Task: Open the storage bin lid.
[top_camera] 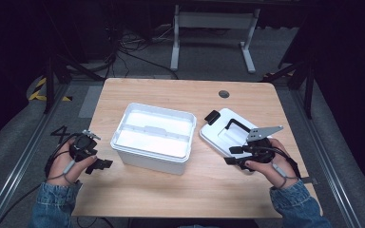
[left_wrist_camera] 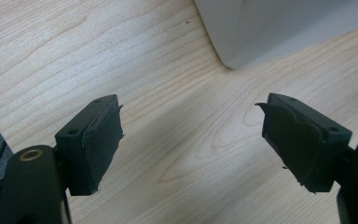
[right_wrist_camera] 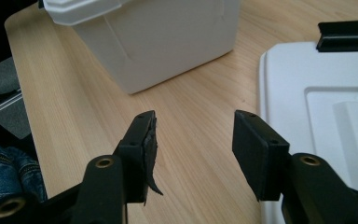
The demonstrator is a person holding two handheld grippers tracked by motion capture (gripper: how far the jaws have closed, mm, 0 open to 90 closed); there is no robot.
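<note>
On the light wooden table point(top_camera: 185, 190) stands an open white rectangular plastic box point(top_camera: 153, 137), near the middle. To its right, just beside it but apart, lies the flat white plastic lid with a black handle and black latch point(top_camera: 223, 126), resting at an angle on the tabletop.

The right gripper point(top_camera: 235, 156) hangs over the near edge of that lid, held in the person's right hand point(top_camera: 271, 164). In the right gripper view its jaws stand wide apart with bare wood between them; nothing is gripped. The white lid point(right_wrist_camera: 307, 107) lies just to the right of the right-hand jaw, and the white box point(right_wrist_camera: 168, 42) rises ahead on the left.

The left gripper point(top_camera: 100, 164) sits at the left of the table, held in the left hand point(top_camera: 66, 164), well short of the box. In the left gripper view its jaws are spread wide over bare tabletop, holding nothing, with a corner of the box point(left_wrist_camera: 270, 28) ahead.
</note>
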